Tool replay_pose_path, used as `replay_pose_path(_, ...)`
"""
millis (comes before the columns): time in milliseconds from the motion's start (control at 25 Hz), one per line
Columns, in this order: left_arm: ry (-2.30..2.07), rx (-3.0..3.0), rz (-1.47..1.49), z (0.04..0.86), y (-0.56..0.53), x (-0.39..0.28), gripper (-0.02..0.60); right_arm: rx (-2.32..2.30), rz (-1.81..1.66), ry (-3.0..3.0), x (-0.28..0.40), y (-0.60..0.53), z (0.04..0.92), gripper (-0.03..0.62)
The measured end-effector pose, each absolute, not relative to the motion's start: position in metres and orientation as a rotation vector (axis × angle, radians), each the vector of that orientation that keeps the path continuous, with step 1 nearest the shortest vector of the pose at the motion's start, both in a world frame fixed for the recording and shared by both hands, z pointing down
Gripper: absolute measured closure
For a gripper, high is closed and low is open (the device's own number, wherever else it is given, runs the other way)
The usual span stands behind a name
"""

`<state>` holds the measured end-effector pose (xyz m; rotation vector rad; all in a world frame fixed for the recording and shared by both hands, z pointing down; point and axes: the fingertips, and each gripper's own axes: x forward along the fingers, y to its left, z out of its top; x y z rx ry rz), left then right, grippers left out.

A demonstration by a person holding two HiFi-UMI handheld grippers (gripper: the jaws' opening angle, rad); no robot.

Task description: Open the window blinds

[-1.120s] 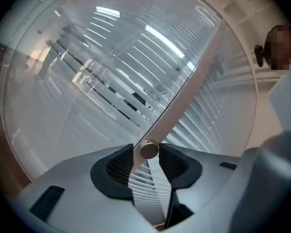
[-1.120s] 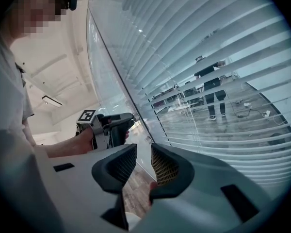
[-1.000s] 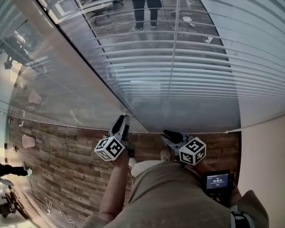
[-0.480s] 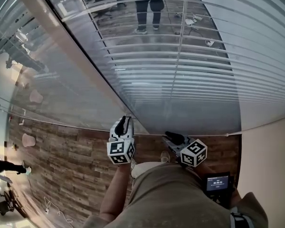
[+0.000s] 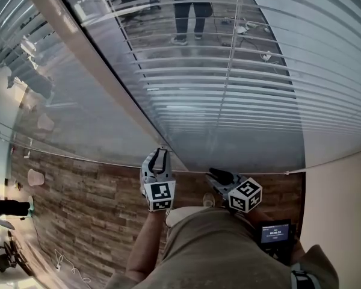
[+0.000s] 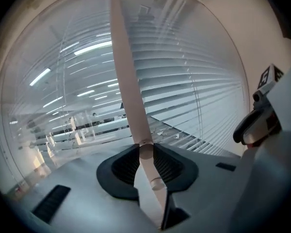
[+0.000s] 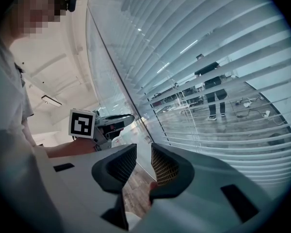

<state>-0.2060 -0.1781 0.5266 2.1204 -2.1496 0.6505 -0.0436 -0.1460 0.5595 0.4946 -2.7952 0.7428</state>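
White slatted blinds [image 5: 228,89] hang behind the glass ahead, also seen in the left gripper view [image 6: 184,96] and the right gripper view [image 7: 208,57]. Their slats stand partly apart, so the room beyond shows through. A pale round wand [image 6: 149,166] with a rounded lower end runs between the pads of my left gripper [image 6: 145,154]. Its jaws have just been closing and press on the wand. In the head view the left gripper [image 5: 161,154] points at the foot of the window post. My right gripper [image 7: 143,161] is open with nothing in it, low beside the blinds [image 5: 213,174].
A pale window post [image 5: 90,59] slants from the upper left down to the left gripper. A lift cord [image 5: 227,71] hangs down the blinds. A person [image 5: 191,11] stands beyond the glass. Wood floor [image 5: 78,197] lies at left, a white wall [image 5: 343,209] at right.
My left gripper has rolled about its own axis, so its marker cube now faces squarely up at the head camera. The right gripper has stayed put.
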Motion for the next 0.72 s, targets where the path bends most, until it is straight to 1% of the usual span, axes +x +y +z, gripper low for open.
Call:
replay_pose_path(80, -2.175, 2.118, 0.721, 0.5305, -0.1756, -0.2068, 0.482, 0.493, 0.745, -2.796, -0.0433, -0.1448, 0.5616, 0.491)
replay_pose_path(200, -2.213, 2.117, 0.846, 0.5348, -0.1729, -0.2097, 0.522, 0.493, 0.744, -2.796, -0.0429, -0.1446, 0.5625, 0.491)
replay_pose_path(280, -2.210, 2.121, 0.851, 0.5323, -0.1736, -0.2111, 0.529, 0.494, 0.745, -2.794, -0.0435, -0.1459, 0.5599, 0.491)
replay_pose_path(360, -2.170, 2.119, 0.711, 0.5295, -0.1743, -0.2116, 0.528, 0.494, 0.746, -2.793, -0.0439, -0.1462, 0.5585, 0.492)
replay_pose_path(440, -2.088, 2.094, 0.435, 0.5280, -0.1745, -0.2117, 0.527, 0.493, 0.745, -2.794, -0.0442, -0.1462, 0.5584, 0.491)
replay_pose_path(480, -2.034, 2.070, 0.289, 0.5283, -0.1743, -0.2115, 0.514, 0.493, 0.745, -2.795, -0.0442, -0.1464, 0.5584, 0.491)
replay_pose_path(560, -1.922, 2.018, 0.046, 0.5296, -0.1743, -0.2112, 0.418, 0.499, 0.745, -2.795, -0.0436, -0.1476, 0.5583, 0.491)
replay_pose_path(600, -1.879, 1.994, -0.047, 0.5302, -0.1747, -0.2118, 0.400, 0.502, 0.746, -2.795, -0.0429, -0.1484, 0.5584, 0.491)
replay_pose_path(720, -1.824, 1.953, -0.189, 0.5310, -0.1774, -0.2151, 0.397, 0.508, 0.749, -2.794, -0.0410, -0.1495, 0.5600, 0.491)
